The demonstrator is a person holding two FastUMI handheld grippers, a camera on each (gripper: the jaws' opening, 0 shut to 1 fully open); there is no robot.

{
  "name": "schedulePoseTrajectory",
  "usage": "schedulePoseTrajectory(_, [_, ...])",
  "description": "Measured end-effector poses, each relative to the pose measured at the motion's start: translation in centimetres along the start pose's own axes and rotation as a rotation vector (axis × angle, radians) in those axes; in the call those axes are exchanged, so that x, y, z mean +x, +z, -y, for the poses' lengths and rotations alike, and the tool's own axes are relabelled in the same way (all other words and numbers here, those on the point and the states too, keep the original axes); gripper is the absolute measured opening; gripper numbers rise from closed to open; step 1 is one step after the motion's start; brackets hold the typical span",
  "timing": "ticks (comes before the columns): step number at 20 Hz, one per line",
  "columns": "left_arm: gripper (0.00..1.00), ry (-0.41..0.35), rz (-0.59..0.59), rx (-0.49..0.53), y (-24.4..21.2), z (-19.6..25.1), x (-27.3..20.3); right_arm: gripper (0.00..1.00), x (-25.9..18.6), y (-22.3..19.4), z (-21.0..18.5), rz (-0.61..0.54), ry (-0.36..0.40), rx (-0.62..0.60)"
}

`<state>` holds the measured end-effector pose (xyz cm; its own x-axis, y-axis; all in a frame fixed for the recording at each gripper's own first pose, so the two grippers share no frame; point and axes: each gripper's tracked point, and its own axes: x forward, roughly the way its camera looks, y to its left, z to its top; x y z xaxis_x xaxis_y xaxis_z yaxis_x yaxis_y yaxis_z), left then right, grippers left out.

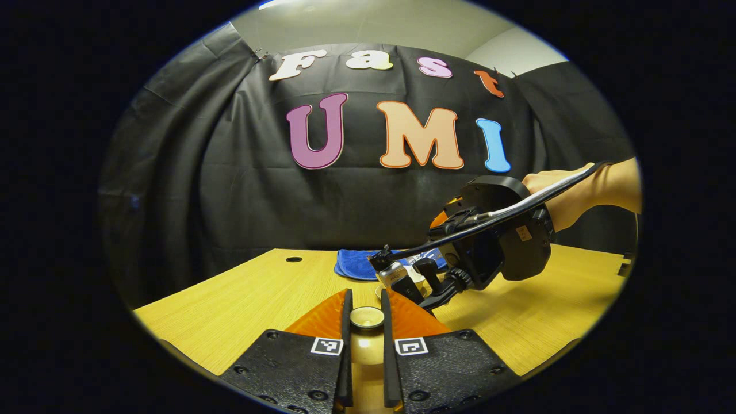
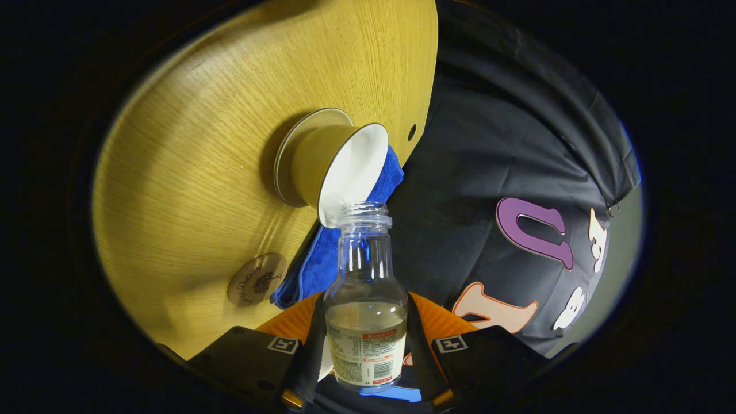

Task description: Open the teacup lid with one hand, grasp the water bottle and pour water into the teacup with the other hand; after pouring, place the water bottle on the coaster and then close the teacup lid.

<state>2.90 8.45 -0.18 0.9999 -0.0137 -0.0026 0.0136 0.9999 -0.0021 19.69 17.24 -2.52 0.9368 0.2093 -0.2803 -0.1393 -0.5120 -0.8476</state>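
**Bottle tipped at the cup, lid held clear**

Nearest me in the right gripper view, my right tongs point(image 2: 365, 339) are clamped on the water bottle point(image 2: 365, 299), both fingers pressing its labelled lower body. It is tilted, its open mouth at 12 o'clock touching or just short of the teacup point(image 2: 339, 167) rim; I cannot tell which. Water sits low in the bottle, so I judge it light, but the clear plastic looks smooth and may give under squeeze; the waist by the label seems the right hold.

In the left gripper view, my left tongs point(image 1: 366, 319) are nearly closed around the lid point(image 1: 367, 317), lifted above the worktop point(image 1: 230, 305). It looks hard, glazed and chippable.

Beyond, the cup stands on a saucer point(image 2: 287, 167); the coaster point(image 2: 257, 279) lies at 8 o'clock from it, a blue cloth point(image 2: 322, 259) between and behind.
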Motion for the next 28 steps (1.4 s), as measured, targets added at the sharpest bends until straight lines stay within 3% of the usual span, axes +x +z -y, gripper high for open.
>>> schedulePoseTrajectory(11, [0.18, 0.003, -0.001, -0.001, 0.0, -0.1, 0.0, 0.70, -0.3, 0.0, 0.5, 0.009, -0.006, -0.007])
schedulePoseTrajectory(18, [0.18, 0.021, 0.000, 0.001, -0.1, -0.4, 0.1, 0.72, -0.8, 0.7, 0.3, 0.049, 0.023, 0.161])
schedulePoseTrajectory(21, [0.18, 0.021, 0.000, 0.001, 0.0, -0.4, 0.0, 0.72, -0.6, 0.7, -1.1, 0.071, 0.062, 0.348])
schedulePoseTrajectory(22, [0.18, 0.021, 0.000, 0.001, -0.1, -0.4, 0.1, 0.69, -0.6, 0.8, -1.4, 0.082, 0.072, 0.436])
schedulePoseTrajectory(24, [0.18, 0.021, 0.000, 0.001, -0.1, -0.4, 0.0, 0.73, -1.1, 1.1, -2.4, 0.111, 0.094, 0.630])
schedulePoseTrajectory(28, [0.18, 0.022, 0.001, 0.002, -0.1, -0.4, 0.1, 0.71, -1.9, 0.3, -1.8, 0.164, 0.101, 0.971])
